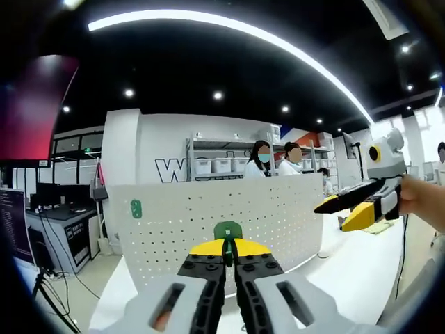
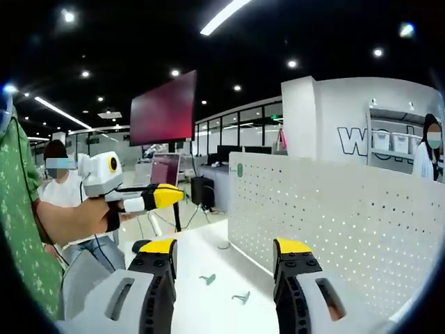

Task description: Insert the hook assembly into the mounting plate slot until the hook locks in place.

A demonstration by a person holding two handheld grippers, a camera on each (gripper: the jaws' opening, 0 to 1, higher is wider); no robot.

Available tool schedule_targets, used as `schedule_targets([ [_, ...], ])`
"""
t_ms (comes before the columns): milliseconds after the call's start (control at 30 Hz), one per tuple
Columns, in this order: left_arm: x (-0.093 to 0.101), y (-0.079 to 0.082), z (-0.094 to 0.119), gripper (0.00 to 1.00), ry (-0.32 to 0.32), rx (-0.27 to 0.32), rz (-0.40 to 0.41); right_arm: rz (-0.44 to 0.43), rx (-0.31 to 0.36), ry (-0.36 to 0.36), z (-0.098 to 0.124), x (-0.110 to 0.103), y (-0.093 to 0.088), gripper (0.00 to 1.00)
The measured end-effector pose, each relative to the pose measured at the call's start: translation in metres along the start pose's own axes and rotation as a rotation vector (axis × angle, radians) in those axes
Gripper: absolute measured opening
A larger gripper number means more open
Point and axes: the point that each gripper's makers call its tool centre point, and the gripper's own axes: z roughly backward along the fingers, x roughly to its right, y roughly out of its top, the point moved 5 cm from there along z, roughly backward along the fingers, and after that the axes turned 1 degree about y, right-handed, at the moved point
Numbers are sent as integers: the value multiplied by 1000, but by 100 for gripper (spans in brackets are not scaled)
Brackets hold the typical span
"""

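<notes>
In the left gripper view, the left gripper has its yellow-tipped jaws shut narrow on a green plastic hook at lower centre, directly before the white perforated mounting plate, which already carries one green hook at its upper left. In the right gripper view, the right gripper holds its jaws wide and empty above the white surface, where two spare hooks lie at lower centre. Recommended: square the hook to a slot row and press straight until it locks.
</notes>
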Motion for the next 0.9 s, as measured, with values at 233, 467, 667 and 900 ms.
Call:
schedule_targets([
  [233,-30,8,-16,3,80,12,-24,-21,8,-34,29,12,-3,59],
  [467,-56,20,-34,3,146,34,-34,-7,7,-62,49,18,-1,60],
  [667,-70,29,-55,3,180,53,-43,0,5,-79,59,21,0,61],
  [900,-79,33,-77,3,204,62,-37,22,-12,-92,65,24,3,62],
])
